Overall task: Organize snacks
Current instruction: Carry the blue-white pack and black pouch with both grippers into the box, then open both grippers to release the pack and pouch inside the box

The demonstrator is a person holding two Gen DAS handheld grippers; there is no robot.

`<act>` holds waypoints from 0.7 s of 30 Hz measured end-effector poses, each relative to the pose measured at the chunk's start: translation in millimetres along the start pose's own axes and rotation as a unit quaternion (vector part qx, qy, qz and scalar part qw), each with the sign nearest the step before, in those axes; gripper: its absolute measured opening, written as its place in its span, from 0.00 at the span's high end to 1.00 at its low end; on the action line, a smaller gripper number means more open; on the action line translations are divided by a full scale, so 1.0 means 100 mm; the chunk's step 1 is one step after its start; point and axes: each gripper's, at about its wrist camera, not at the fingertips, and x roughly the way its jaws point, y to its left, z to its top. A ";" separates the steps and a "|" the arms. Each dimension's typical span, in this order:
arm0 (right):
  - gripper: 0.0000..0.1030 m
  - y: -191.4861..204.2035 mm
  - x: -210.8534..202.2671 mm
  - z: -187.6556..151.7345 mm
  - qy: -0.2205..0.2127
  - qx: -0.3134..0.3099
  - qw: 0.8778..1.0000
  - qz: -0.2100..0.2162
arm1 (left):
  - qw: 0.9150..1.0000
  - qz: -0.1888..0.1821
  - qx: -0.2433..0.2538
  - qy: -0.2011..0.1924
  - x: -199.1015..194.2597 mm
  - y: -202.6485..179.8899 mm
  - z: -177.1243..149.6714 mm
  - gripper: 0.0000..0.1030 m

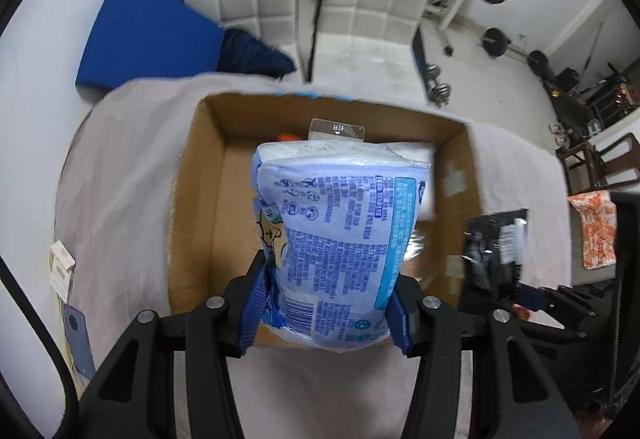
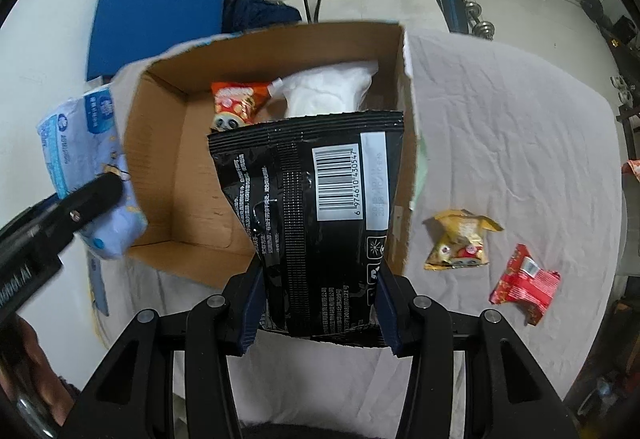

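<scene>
Gripping a blue pack (image 1: 336,239), the left hand-held gripper (image 1: 326,315) hangs over the box (image 1: 200,175); the right (image 2: 318,315) clamps a black pouch (image 2: 320,215).

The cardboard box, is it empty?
No, in the right wrist view the box already holds an orange snack bag and a white bag.

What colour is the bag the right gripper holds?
Black, with a white barcode panel; clearest in the right wrist view.
</scene>
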 end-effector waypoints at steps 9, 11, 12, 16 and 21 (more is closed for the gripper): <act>0.51 -0.03 0.73 0.29 0.050 0.026 0.998 -0.023 | 0.997 0.037 -0.019 0.070 0.84 0.46 0.38 0.52; 0.51 -0.02 0.85 0.34 0.059 0.032 0.997 -0.024 | 0.996 0.044 -0.020 0.081 1.00 0.52 0.46 0.52; 0.51 -0.01 0.92 0.37 0.063 0.032 0.997 -0.028 | 0.995 0.051 -0.019 0.087 1.10 0.54 0.51 0.52; 0.51 0.01 1.10 0.46 0.077 0.034 0.996 -0.038 | 0.991 0.080 -0.006 0.105 1.37 0.54 0.65 0.52; 0.51 0.06 1.32 0.50 0.099 0.029 0.993 -0.049 | 0.987 0.097 0.013 0.127 1.65 0.46 0.71 0.52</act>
